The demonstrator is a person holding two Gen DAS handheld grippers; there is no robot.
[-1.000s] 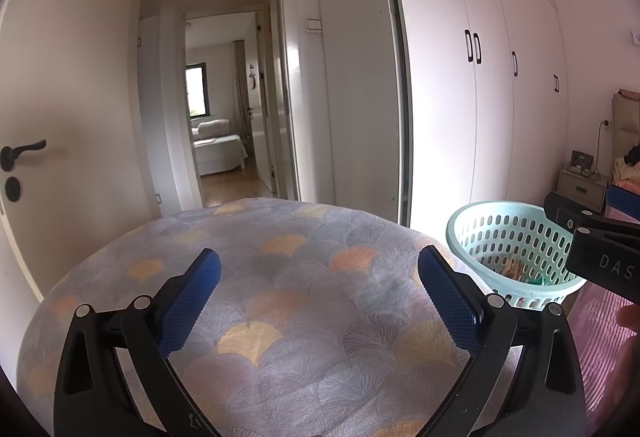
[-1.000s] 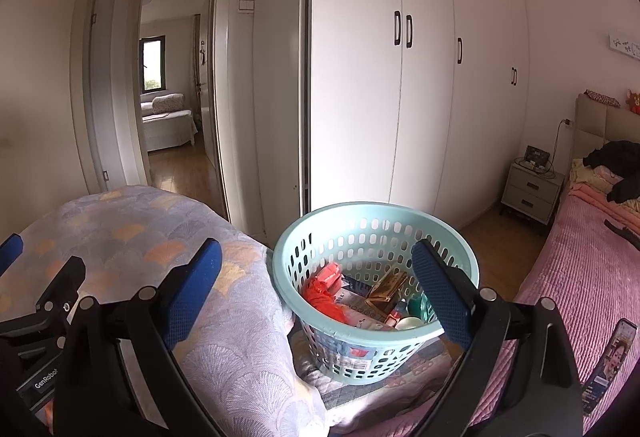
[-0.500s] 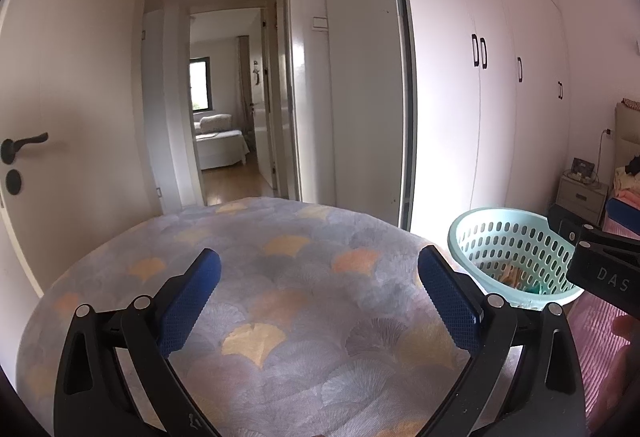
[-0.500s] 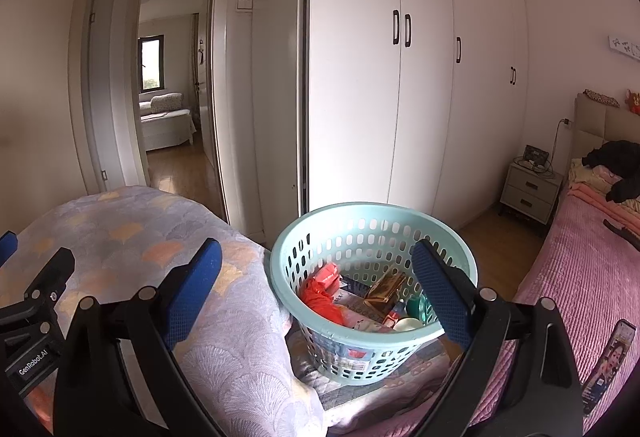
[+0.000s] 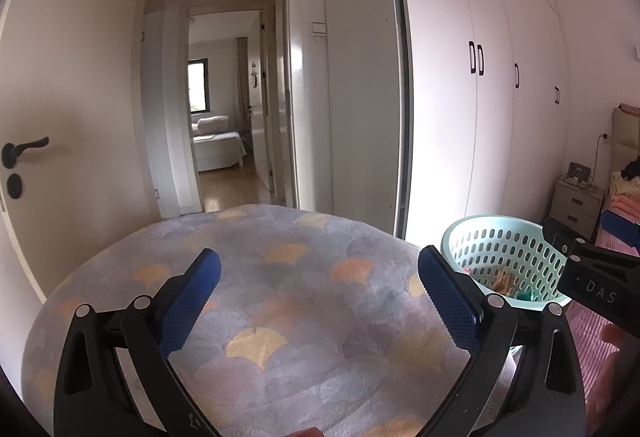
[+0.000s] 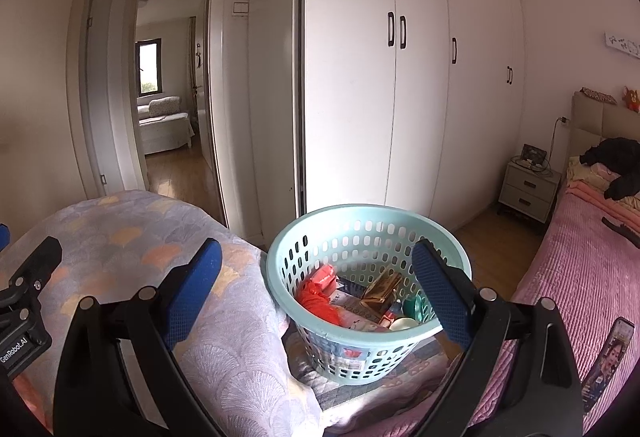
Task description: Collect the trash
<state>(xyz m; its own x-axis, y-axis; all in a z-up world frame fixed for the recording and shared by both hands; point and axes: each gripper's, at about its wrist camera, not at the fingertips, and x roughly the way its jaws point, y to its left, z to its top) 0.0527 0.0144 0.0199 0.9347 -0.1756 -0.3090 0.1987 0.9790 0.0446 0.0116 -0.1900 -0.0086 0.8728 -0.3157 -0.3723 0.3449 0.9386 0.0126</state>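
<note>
A mint green perforated basket (image 6: 320, 237) stands just ahead of my right gripper (image 6: 316, 289) and holds several pieces of trash, among them a red wrapper (image 6: 318, 301) and a gold packet (image 6: 382, 287). The basket also shows in the left wrist view (image 5: 472, 241), at the right. My right gripper is open and empty, with the basket between its blue pads. My left gripper (image 5: 320, 301) is open and empty above a patterned grey quilt (image 5: 280, 297). Each gripper shows at the edge of the other's view.
White wardrobes (image 6: 420, 77) line the wall behind the basket. An open doorway (image 5: 224, 109) leads to another room. A bedside cabinet (image 6: 528, 189) and a pink-covered bed (image 6: 580, 269) are at the right, with a phone (image 6: 608, 357) lying on the bed.
The left wrist view has tilted up a little, so the quilt and basket sit lower in it. The right gripper has barely moved. Both grippers stay open.
</note>
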